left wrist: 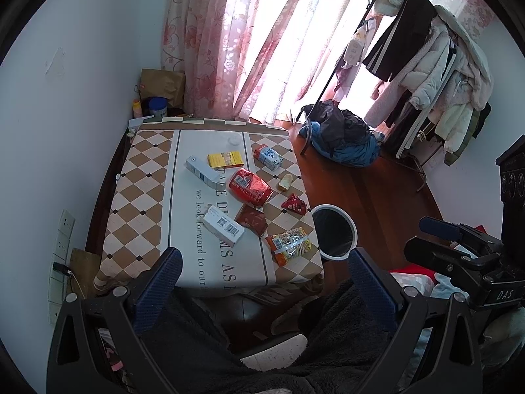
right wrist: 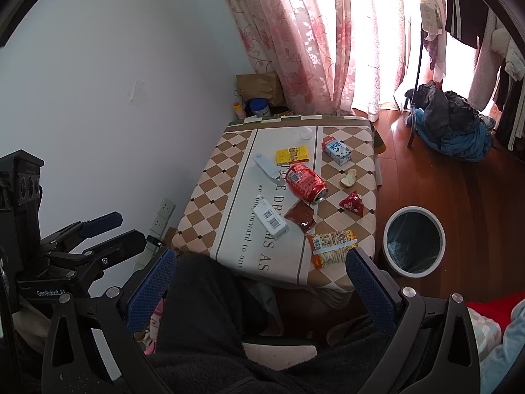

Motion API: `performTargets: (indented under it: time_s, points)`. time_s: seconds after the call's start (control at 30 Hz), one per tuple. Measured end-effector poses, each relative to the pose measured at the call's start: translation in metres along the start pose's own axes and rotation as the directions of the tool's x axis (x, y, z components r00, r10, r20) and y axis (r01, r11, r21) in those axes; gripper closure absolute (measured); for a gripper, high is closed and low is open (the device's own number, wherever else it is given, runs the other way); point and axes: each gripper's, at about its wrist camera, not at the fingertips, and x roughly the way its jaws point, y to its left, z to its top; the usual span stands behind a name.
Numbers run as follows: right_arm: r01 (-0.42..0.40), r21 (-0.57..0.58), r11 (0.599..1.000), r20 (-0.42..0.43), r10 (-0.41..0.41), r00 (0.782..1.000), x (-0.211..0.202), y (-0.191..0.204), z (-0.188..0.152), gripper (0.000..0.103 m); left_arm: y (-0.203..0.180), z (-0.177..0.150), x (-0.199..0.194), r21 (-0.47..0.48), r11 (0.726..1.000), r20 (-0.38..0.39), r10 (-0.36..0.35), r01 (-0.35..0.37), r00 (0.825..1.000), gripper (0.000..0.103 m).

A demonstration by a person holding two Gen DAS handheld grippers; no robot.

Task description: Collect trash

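Observation:
Trash lies scattered on the chequered tablecloth (left wrist: 137, 177) (right wrist: 210, 190). In the middle is a red can (left wrist: 251, 187) (right wrist: 306, 182) on its side. Nearer me are a white barcode box (left wrist: 224, 225) (right wrist: 270, 218), a dark red sachet (left wrist: 252, 219) (right wrist: 300, 215) and a noodle packet (left wrist: 288, 244) (right wrist: 331, 246). A red triangular wrapper (left wrist: 294, 204) and a blue milk carton (left wrist: 268, 157) lie farther back. A white-rimmed bin (left wrist: 328, 207) (right wrist: 415, 209) stands on the floor right of the table. My left gripper (left wrist: 265, 282) (right wrist: 126, 229) and right gripper (right wrist: 262, 282) (left wrist: 423, 238) hover open and empty before the table's near edge.
A yellow box (left wrist: 225, 159), a long white box (left wrist: 202, 172) and a bread piece (left wrist: 285, 182) also lie on the table. A clothes pile (left wrist: 341, 138) and a loaded clothes rack (left wrist: 436, 75) stand right. Wall sockets (left wrist: 62, 246) are left. A person's dark fleece-clad legs (left wrist: 203, 344) fill the foreground.

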Motion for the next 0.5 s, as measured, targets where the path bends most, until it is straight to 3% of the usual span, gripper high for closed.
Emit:
performTargets:
  time_s: [0.5]
  points:
    - [0.0, -0.008, 1.0, 0.001, 0.0, 1.0, -0.0001, 0.0037, 0.0025, 0.0, 0.0006, -0.0055, 0.003, -0.001, 1.0, -0.002, -0.003, 0.003, 1.0, 0.0]
